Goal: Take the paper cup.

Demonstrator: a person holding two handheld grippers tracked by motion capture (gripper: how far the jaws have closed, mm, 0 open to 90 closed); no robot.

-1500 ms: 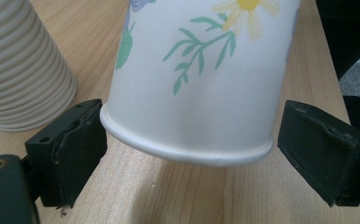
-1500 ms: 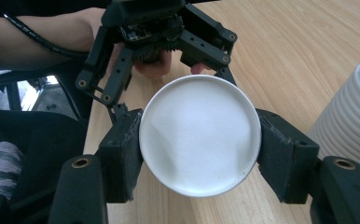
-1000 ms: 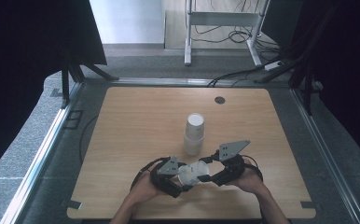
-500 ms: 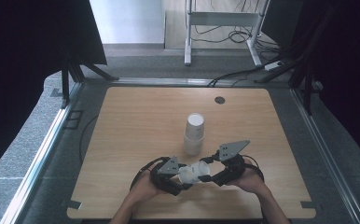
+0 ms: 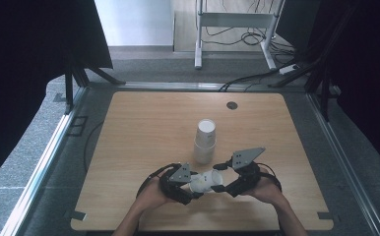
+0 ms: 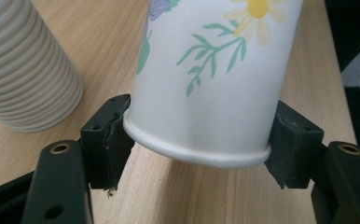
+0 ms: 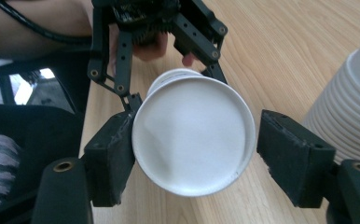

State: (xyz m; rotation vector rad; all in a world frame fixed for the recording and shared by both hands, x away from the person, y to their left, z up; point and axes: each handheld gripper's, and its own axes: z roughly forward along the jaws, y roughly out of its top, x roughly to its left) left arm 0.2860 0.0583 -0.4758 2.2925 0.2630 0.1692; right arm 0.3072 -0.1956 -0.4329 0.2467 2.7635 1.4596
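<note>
A white paper cup (image 5: 205,181) with a flower print lies level between my two grippers, near the table's front edge. My left gripper (image 6: 199,140) has just been closing and is shut on the cup (image 6: 215,84), both pads pressing at its rolled rim. My right gripper (image 7: 201,158) has just been opening. The cup's flat base (image 7: 192,135) sits between its jaws, with the left pad (image 7: 113,158) against it and the right pad (image 7: 292,156) standing off by a gap. In the high view the left gripper (image 5: 194,186) and the right gripper (image 5: 222,183) face each other.
A tall stack of white cups (image 5: 205,140) stands upside down just behind the grippers, close beside the held cup (image 6: 24,70) (image 7: 350,107). The wooden table (image 5: 143,128) has a small dark disc (image 5: 232,105) near its far edge. Metal rails run along both sides.
Both hands stay at the front edge with the cup between the grippers. The jaw movement is too small to make out in the high view.
</note>
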